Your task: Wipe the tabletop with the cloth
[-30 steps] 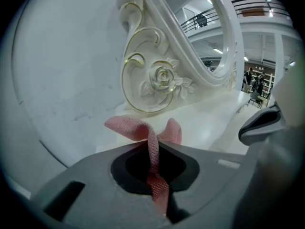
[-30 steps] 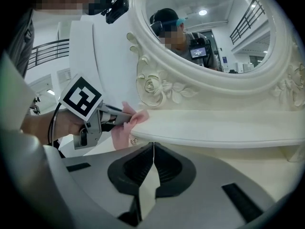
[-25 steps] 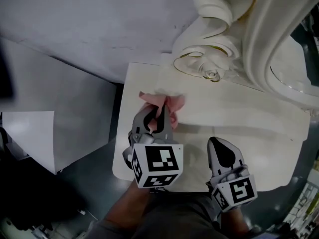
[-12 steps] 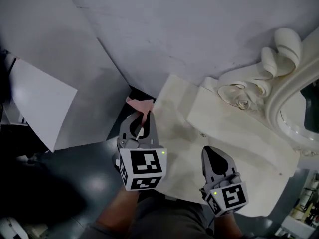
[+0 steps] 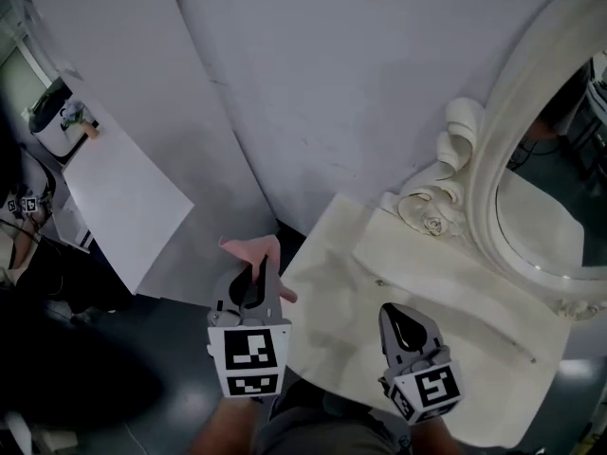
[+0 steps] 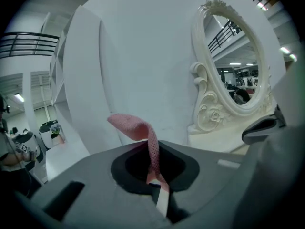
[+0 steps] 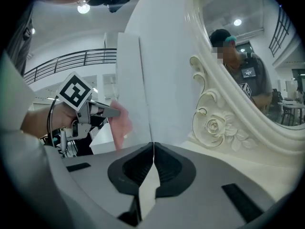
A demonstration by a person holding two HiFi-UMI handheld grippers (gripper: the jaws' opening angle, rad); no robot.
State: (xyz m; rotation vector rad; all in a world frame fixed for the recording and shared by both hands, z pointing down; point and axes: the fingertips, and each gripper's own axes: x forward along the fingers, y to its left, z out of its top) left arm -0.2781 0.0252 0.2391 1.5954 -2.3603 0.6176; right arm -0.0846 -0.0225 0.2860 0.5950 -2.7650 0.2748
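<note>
A pink cloth (image 5: pixel 251 250) hangs from my left gripper (image 5: pixel 258 271), which is shut on it and held off the left edge of the cream tabletop (image 5: pixel 474 320), over the floor. In the left gripper view the pink cloth (image 6: pixel 143 132) rises from between the closed jaws and flops over to the left. My right gripper (image 5: pixel 406 322) is shut with nothing in it, over the tabletop's near part. The right gripper view looks past its closed jaws to my left gripper (image 7: pixel 102 111) and the pink cloth (image 7: pixel 119 123) at the left.
An ornate cream mirror frame (image 5: pixel 474 159) stands at the back right of the tabletop, with carved scrolls and a rose (image 5: pixel 432 224). White panels (image 5: pixel 285 93) lean behind and to the left. A white board (image 5: pixel 123 197) lies over the dark floor (image 5: pixel 95 377) at left.
The left gripper has carried the pink cloth off the tabletop to the left, past its edge. The head view has swung, showing more wall panels and mirror. The right gripper stays shut.
</note>
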